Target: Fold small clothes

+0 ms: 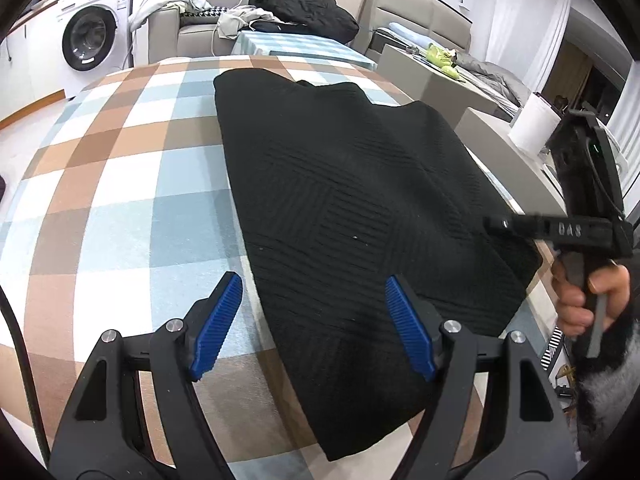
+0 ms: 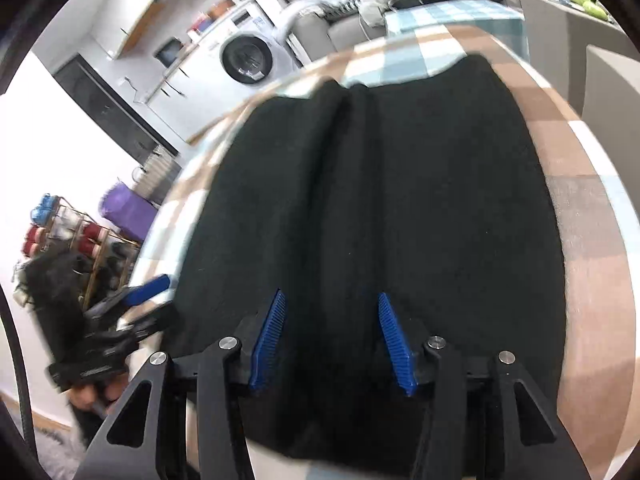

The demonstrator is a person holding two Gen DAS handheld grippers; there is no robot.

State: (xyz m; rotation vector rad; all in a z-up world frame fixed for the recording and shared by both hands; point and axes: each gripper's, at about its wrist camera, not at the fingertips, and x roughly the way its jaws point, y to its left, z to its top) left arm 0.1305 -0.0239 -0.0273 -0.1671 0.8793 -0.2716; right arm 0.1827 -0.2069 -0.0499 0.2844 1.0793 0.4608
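Both my left gripper [image 1: 313, 326] and right gripper [image 2: 332, 342] hover with jaws spread over the soft, limp black ribbed knit garment [image 1: 360, 200] on the checked worktop [image 1: 120, 184], best pinched at its near hem corners.

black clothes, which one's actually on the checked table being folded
The black knit garment lying flat on the checked tablecloth; the other dark pile sits crumpled on the sofa behind.

The only lettering that can be read is "DAS", in raised letters on the black body of the right gripper [image 1: 560, 229], seen from the left wrist view. The washing machine [image 1: 94, 36] carries a label and panel markings, but they are too small to make out.
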